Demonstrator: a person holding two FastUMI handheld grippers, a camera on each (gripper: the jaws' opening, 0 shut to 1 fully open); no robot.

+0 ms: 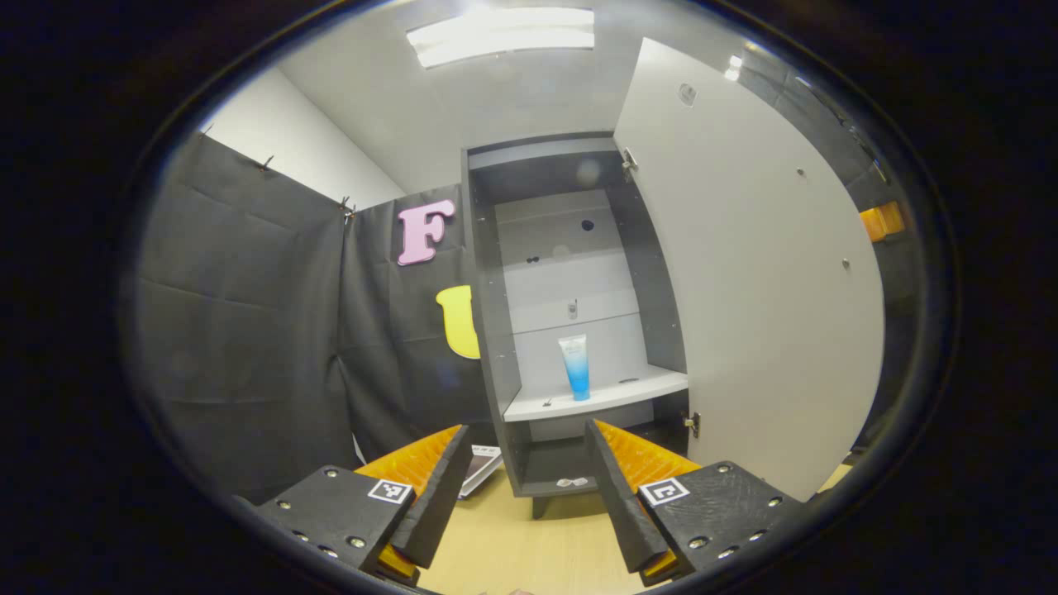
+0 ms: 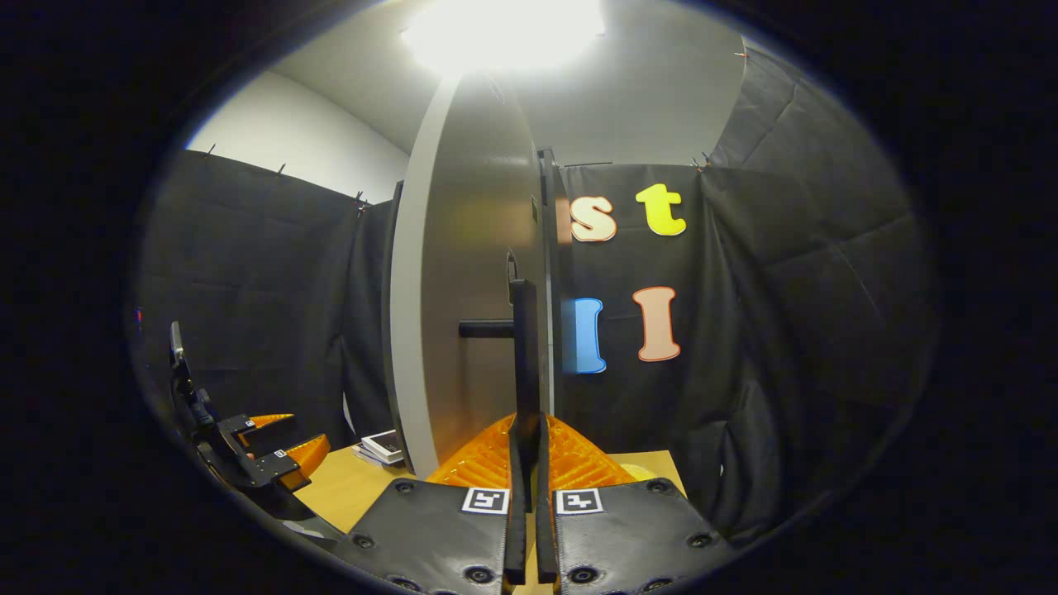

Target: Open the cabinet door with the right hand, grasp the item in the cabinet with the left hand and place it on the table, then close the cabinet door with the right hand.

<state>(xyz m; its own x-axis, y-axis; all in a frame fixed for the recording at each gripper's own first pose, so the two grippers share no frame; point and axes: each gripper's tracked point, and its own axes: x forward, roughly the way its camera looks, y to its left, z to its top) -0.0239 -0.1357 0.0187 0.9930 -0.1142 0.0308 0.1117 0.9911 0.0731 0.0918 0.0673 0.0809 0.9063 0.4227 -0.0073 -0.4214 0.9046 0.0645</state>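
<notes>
The grey cabinet (image 1: 488, 314) stands with its white door (image 1: 744, 289) swung out to the right. On its white shelf (image 1: 612, 395) a white and blue tube (image 1: 576, 368) stands upright. My left gripper (image 1: 527, 434) is open, low in front of the cabinet and short of the tube, with nothing between its fingers. In the right gripper view the door (image 2: 479, 289) is nearly edge-on. Its black vertical handle (image 2: 524, 347) runs down between the fingers of my right gripper (image 2: 526, 434), which is shut on it. The left gripper (image 2: 269, 450) also shows at the lower left there.
A wooden table (image 1: 512, 537) carries the cabinet. A small flat stack of cards or booklets (image 2: 382, 446) lies on it left of the cabinet. The lower compartment holds a small pale item (image 1: 571, 482). Black cloth walls close in on both sides.
</notes>
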